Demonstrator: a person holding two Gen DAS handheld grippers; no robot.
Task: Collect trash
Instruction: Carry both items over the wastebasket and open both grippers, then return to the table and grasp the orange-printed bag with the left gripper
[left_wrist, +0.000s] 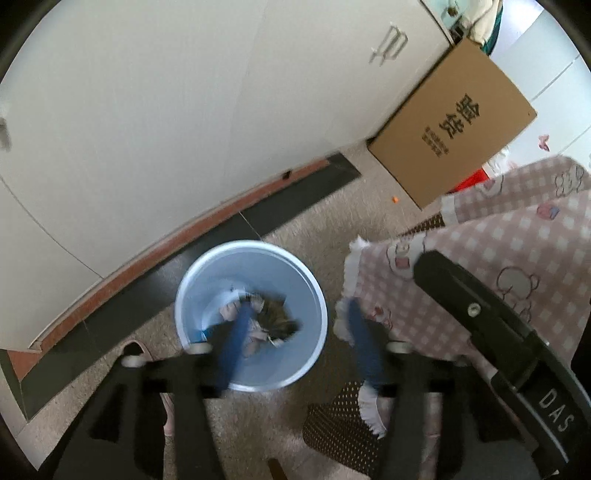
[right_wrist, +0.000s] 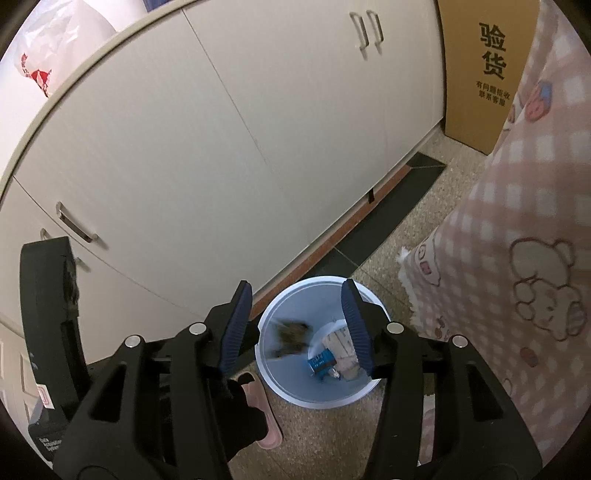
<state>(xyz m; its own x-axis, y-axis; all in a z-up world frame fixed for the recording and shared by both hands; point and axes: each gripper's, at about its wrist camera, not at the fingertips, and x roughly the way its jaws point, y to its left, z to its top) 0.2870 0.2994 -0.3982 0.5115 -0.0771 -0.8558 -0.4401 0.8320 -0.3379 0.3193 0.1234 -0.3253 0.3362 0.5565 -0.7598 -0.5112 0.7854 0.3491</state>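
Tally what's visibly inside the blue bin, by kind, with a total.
Inside the blue bin:
Brown blurred clump: 1
Blue carton: 1
Pale crumpled wrapper: 1
Total: 3 distinguishable; anything underneath is hidden.

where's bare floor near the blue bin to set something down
Bare speckled floor lies beyond the round pale-blue plastic bin, bordered by the dark tile strip, the brown cardboard box and the pink checked cloth. Nearer, it is crowded: a pink slipper lies beside the bin.
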